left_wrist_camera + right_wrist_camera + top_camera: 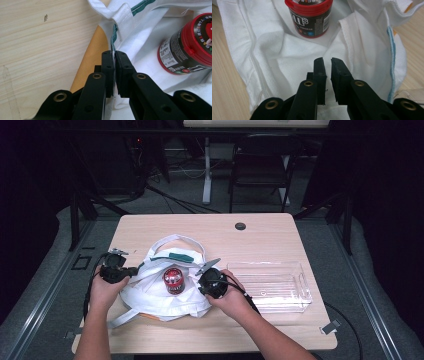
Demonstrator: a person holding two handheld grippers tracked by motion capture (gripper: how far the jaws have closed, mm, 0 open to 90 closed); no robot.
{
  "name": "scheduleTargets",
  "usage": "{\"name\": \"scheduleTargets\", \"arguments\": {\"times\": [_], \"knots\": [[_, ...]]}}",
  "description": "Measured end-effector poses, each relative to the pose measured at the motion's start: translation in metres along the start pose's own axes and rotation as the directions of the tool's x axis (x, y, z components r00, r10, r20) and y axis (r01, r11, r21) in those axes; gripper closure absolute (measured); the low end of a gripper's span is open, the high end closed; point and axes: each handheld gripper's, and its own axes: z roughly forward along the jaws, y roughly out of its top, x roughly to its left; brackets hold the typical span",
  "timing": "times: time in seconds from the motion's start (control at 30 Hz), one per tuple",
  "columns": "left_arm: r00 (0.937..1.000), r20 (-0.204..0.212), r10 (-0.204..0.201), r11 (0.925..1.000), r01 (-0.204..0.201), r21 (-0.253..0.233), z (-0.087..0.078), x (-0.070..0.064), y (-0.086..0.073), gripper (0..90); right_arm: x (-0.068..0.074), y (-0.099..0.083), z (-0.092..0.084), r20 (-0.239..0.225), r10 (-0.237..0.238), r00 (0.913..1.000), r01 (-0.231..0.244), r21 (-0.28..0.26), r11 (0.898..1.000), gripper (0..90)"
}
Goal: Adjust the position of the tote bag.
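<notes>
High view: left gripper (134,270) pinches the white bag (150,295), right gripper (201,283) clenched empty; jar (173,280) at 12 o'clock, unbagged.

Room was dim, walls lost in darkness. The counter (260,232) had a light wood top with a round dark grommet hole (240,226) near its far edge. Grey floor (360,270) lay around it, crossed by dark cables (175,200). Beyond stood a black chair (262,167) and the white leg (207,170) of another table. Black struts (75,215) flanked the counter's far corners.
</notes>
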Motion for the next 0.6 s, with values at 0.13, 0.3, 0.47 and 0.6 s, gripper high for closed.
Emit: {"name": "scheduleTargets", "arguments": {"times": [0.13,0.3,0.47,0.6], "knots": [[1.0,0.003,0.0,1.0,0.0,-0.007,-0.002,0.0,0.0,84.3,0.0,0.003,-0.004,0.006,0.003,1.0,-0.003,-0.009,1.0,80.1],[0.9999,0.015,0.001,0.9999,-0.001,-0.012,-0.004,0.0,0.001,80.2,0.001,0.009,-0.01,-0.009,0.001,1.0,-0.002,-0.038,0.999,77.9],[0.9997,0.026,-0.005,0.9995,0.006,-0.033,-0.01,-0.002,0.001,75.4,0.002,0.017,-0.015,-0.027,-0.022,0.9994,0.02,-0.054,0.998,72.1],[0.9997,0.025,-0.004,0.9994,0.005,-0.035,-0.013,0.0,0.001,72.0,0.004,0.021,-0.017,-0.03,-0.034,0.999,0.032,-0.071,0.997,67.4]]}}
